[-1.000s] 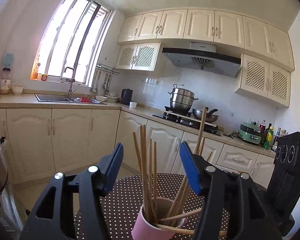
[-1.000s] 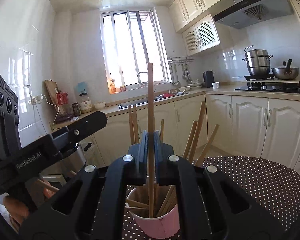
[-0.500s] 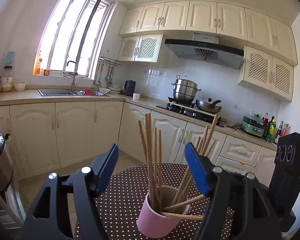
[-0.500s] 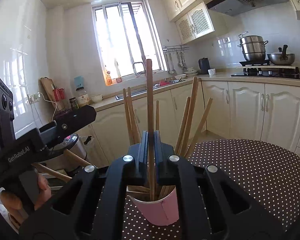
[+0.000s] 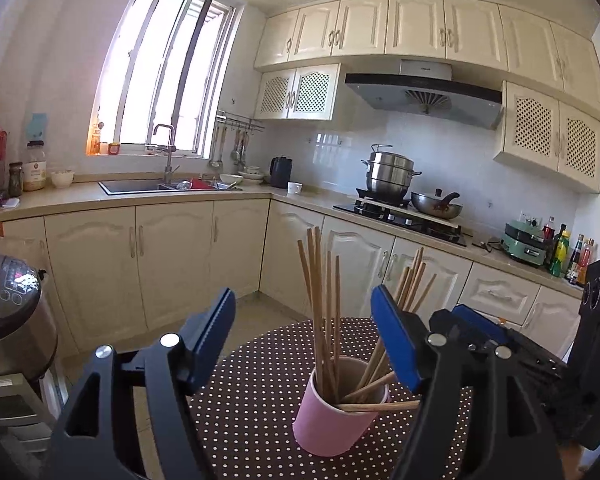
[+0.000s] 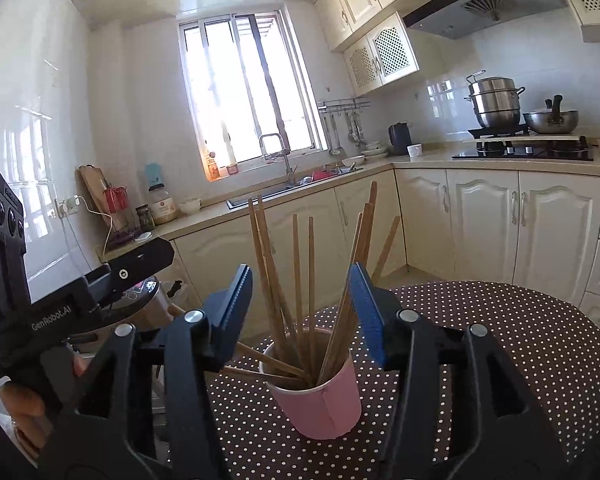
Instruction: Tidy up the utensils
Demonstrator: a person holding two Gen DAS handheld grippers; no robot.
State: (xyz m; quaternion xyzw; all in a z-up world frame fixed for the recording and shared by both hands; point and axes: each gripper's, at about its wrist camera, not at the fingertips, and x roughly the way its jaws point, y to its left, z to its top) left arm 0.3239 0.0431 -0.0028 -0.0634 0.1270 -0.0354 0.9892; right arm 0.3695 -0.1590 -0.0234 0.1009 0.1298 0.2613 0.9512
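two grippers faced a pink cup (image 6: 319, 404) full of wooden chopsticks (image 6: 300, 280) on the polka-dot table (image 6: 520, 344). the right gripper (image 6: 301, 312) had just been opening; its blue pads stood apart, pinching nothing, the sticks beyond them. the left gripper (image 5: 302, 344) was spread wide, empty, the cup ahead of it.

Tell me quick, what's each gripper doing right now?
Left gripper: open, holding nothing.
Right gripper: open, its fingers have just been opening, nothing gripped; the chopsticks stand free in the pink cup.
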